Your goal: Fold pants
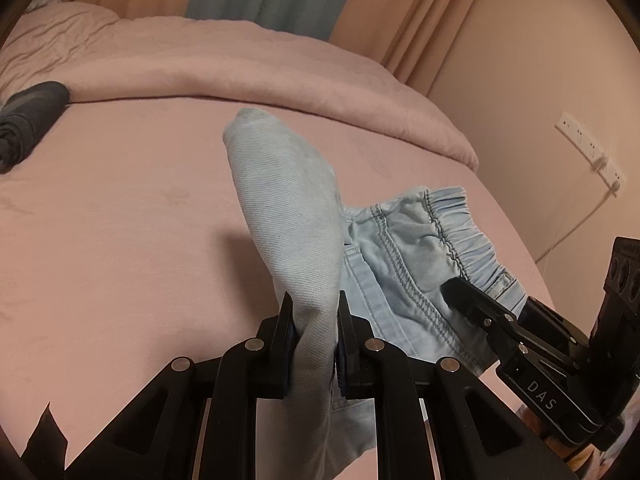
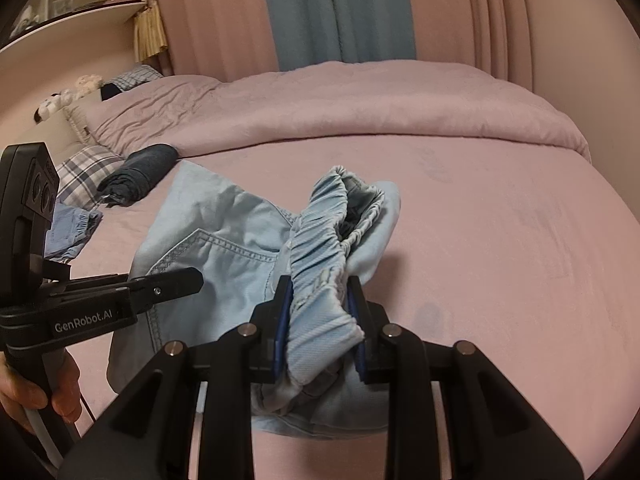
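Observation:
Light blue denim pants (image 1: 396, 256) hang lifted above the pink bed sheet (image 1: 120, 220). My left gripper (image 1: 314, 312) is shut on a bunched fold of the pale fabric (image 1: 288, 200), which stands up between its pads. My right gripper (image 2: 318, 300) is shut on the gathered elastic waistband (image 2: 320, 248). In the left wrist view the right gripper (image 1: 454, 284) reaches in from the right onto the waistband (image 1: 460, 236). The right wrist view shows the left gripper (image 2: 196, 276) over the pocket panel (image 2: 224, 248), with a hand (image 2: 28, 392) on its handle.
A rolled dark garment (image 2: 140, 172) lies at the left of the bed, near a plaid pillow (image 2: 84, 172) and another blue garment (image 2: 72, 228). A pink duvet (image 2: 320, 112) is heaped along the far side. Curtains (image 2: 340, 12) hang behind; a wall socket (image 1: 588, 148) sits right.

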Available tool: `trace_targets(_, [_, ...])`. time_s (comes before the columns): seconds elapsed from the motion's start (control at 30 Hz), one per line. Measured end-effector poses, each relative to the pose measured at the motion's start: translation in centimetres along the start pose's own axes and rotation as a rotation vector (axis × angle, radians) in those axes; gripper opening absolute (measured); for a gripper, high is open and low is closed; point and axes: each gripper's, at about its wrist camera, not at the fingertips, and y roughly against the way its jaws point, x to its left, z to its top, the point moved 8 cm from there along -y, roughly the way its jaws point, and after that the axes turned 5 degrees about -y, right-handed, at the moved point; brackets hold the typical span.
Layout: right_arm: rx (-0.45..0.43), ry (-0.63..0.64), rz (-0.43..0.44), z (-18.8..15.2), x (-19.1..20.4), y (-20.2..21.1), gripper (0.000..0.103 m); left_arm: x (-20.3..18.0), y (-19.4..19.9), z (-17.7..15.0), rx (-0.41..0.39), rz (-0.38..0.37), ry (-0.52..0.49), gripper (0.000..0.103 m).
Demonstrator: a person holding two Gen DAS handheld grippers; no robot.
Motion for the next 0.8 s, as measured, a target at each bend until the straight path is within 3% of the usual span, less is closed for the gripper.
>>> trace_targets(0.8, [-0.042,0.102,0.091,2.5,6.7,0.4,0.026,3.7,5.0,0.8,-0.109,0.055,0.064,0.013])
